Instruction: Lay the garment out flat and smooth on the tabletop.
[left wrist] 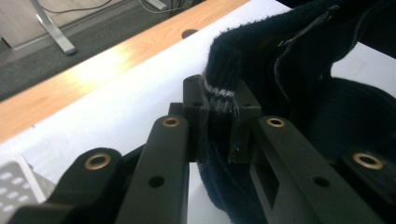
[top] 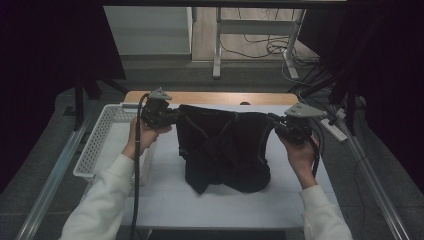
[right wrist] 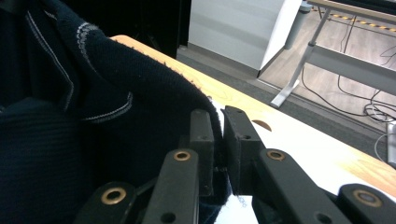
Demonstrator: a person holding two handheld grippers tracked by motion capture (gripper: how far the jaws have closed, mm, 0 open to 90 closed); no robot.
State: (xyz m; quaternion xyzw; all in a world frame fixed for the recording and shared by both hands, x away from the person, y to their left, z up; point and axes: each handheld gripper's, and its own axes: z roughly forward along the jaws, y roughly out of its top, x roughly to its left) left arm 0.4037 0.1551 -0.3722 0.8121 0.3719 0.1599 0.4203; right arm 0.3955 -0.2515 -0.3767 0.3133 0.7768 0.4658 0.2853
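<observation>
The left gripper (top: 172, 116) is clamped on one top corner of a dark knitted garment (top: 223, 150), and the right gripper (top: 274, 121) is clamped on the other top corner. The garment hangs stretched between them, its upper edge pulled nearly straight from one tool to the other, while its lower part sags and rests bunched on the white table (top: 220, 207) below and nearer the person than the jaws. In the left gripper view the jaws pinch a fold of knit with a pale stripe (left wrist: 218, 93). In the right gripper view the jaws close on a thin edge of the fabric (right wrist: 140, 107). A white basket (top: 97, 137) sits just outside the left gripper.
</observation>
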